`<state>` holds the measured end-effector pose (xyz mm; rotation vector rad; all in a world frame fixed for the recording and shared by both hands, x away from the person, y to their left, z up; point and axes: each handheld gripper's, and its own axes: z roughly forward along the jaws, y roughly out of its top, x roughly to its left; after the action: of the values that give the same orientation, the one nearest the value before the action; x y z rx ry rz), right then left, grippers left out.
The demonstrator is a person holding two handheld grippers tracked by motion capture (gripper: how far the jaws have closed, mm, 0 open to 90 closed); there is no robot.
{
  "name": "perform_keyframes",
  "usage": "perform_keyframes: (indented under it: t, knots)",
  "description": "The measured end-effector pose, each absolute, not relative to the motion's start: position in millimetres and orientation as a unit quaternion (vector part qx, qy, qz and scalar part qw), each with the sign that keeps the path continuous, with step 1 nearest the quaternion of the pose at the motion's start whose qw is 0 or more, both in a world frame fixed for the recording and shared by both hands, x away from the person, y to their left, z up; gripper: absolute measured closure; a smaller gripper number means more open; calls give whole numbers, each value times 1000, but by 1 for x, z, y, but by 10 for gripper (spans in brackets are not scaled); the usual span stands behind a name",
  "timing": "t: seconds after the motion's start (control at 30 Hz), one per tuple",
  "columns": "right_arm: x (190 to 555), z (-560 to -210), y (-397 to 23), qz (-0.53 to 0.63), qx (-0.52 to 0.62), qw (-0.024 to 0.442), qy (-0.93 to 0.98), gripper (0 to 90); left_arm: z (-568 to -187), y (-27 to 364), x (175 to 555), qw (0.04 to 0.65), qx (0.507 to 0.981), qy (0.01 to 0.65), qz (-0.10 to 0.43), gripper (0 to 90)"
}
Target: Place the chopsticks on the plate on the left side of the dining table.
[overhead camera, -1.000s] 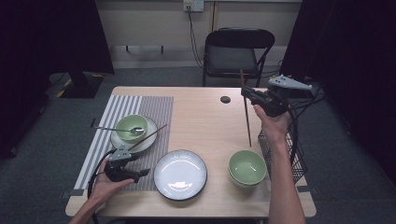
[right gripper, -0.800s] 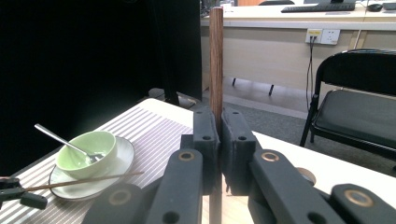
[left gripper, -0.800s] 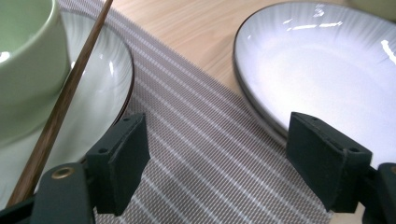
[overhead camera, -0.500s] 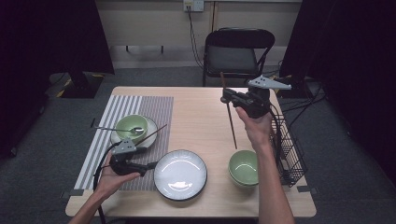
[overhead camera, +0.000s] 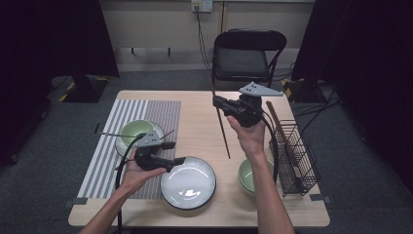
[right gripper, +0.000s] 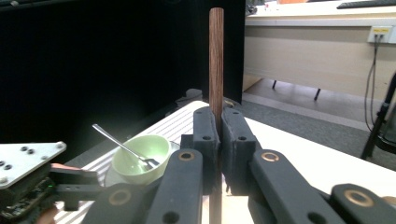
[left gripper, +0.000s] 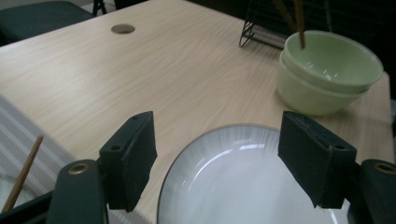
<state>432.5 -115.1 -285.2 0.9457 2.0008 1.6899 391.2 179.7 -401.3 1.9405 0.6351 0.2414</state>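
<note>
While the right gripper point(overhead camera: 220, 105) carries a dark wooden chopstick point(overhead camera: 222, 127) above the table point(overhead camera: 204, 105), the setting reads as partly laid. Landmark: the white plate point(overhead camera: 188, 183), at the near edge of the table. Item one, the chopstick: clamped between the right gripper's tightly closed jaws, hanging roughly upright in the air beyond the plate, its lower tip above bare wood. Item two, the left gripper point(overhead camera: 176, 153): just left of the plate, its jaws wide apart though they have just been closing a little, with nothing between them; in the left gripper view the plate's rim lies below the black pads point(left gripper: 133, 158), not touched. Item three, a striped mat point(overhead camera: 122, 141), left of the plate, bearing a green bowl point(overhead camera: 136, 130) with a spoon point(overhead camera: 114, 134) in it and a second chopstick point(left gripper: 21, 173) lying beside. Item four, two stacked green bowls point(left gripper: 327, 74), right of the plate. Item five, a wire rack point(overhead camera: 294, 156), farther right, holding more sticks. Judged status: one chopstick appears placed on the mat; the carried one remains to be set down, probably beside it.
</note>
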Motion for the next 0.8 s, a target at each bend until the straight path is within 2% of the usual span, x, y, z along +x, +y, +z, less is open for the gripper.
perform_keyframes:
  t: [0.4, 0.5, 0.8]
  knots:
    - [424, -291, -76, 610, 305, 153, 715, 853, -378, 143, 408, 573, 778, 247, 74, 306]
    - [421, -291, -71, 617, 299, 148, 712, 853, -376, 140, 416, 600, 758, 251, 58, 368]
    - [414, -288, -72, 626, 293, 146, 708, 853, -375, 145, 423, 596, 763, 236, 86, 601]
